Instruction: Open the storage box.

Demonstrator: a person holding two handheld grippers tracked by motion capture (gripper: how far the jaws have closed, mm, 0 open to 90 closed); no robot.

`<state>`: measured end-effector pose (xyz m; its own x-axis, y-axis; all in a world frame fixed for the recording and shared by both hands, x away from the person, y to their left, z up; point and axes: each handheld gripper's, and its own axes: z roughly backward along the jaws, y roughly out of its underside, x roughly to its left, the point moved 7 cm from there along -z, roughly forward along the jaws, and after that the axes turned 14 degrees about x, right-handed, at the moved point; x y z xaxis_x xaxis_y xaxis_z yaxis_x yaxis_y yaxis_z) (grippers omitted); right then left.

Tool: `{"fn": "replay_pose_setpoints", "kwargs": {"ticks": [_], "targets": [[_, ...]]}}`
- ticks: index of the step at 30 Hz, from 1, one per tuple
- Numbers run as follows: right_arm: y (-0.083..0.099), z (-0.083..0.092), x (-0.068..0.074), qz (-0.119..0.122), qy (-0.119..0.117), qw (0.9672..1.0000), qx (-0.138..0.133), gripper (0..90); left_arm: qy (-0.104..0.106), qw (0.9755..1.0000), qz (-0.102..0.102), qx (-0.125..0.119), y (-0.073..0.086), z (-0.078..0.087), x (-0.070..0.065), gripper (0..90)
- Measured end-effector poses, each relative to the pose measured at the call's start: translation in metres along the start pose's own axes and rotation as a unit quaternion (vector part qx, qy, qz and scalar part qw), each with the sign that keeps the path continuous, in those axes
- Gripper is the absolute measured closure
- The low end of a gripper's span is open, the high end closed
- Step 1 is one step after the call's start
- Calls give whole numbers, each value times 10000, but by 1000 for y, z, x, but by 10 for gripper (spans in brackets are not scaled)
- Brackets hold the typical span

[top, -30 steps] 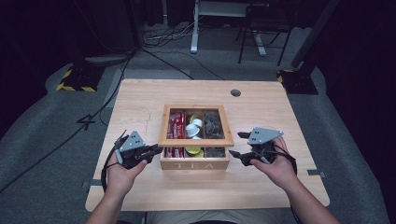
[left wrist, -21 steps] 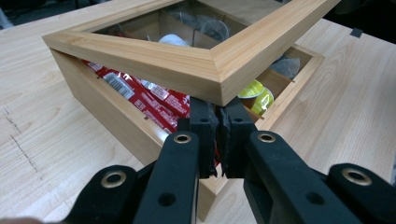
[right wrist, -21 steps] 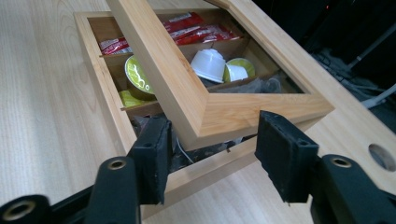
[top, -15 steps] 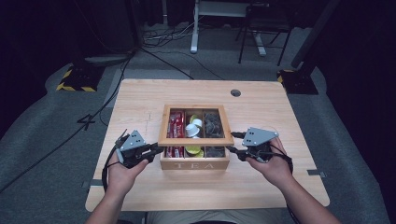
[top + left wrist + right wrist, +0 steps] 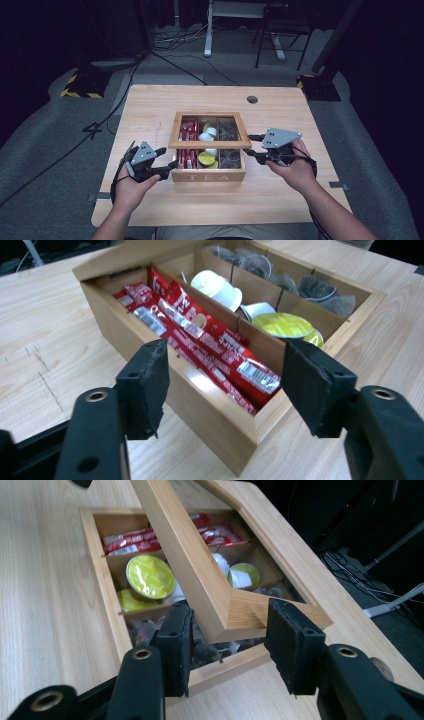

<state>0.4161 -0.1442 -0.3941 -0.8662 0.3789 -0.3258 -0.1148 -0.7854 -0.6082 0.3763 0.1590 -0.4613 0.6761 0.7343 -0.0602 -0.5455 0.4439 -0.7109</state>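
Table (image 5: 150, 107): light wooden top; a small round grommet hole (image 5: 252, 99) sits near its far edge.

Tea box (image 5: 209, 176): wooden, marked TEA on the near wall, resting at the middle of the table, split into compartments. Its framed lid (image 5: 210, 145) is raised at the near edge and tilted over the box.

Contents: red sachets (image 5: 200, 335) in the left compartment; white and yellow-green capsules (image 5: 287, 325) in the middle; dark mesh tea bags (image 5: 312, 290) in the right.

Left gripper (image 5: 167, 161): held just beside the box's near-left corner. Its jaws have just been opening and now stand spread, with the corner between them, pads clear of the wood.

Right gripper (image 5: 251, 146): at the box's right side. Its jaws have just been closing, and the lid's near-right corner lies between the pads; whether they press on it cannot be told.
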Motion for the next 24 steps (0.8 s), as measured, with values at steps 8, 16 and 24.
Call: {"fn": "replay_pose_setpoints", "kwargs": {"ticks": [8, 16, 24], "targets": [[-15, 9, -21, -276, -118, 9990, -327, 559, -65, 9999, 51, 103, 9, -1, 3, 339], [-29, 14, -41, -377, -108, 9983, -436, 577, 123, 9998, 161, 78, 14, -1, 1, 332], [-43, 17, -65, -541, -139, 9966, -603, 593, -119, 9996, 217, 145, 25, 3, 8, 329]]}}
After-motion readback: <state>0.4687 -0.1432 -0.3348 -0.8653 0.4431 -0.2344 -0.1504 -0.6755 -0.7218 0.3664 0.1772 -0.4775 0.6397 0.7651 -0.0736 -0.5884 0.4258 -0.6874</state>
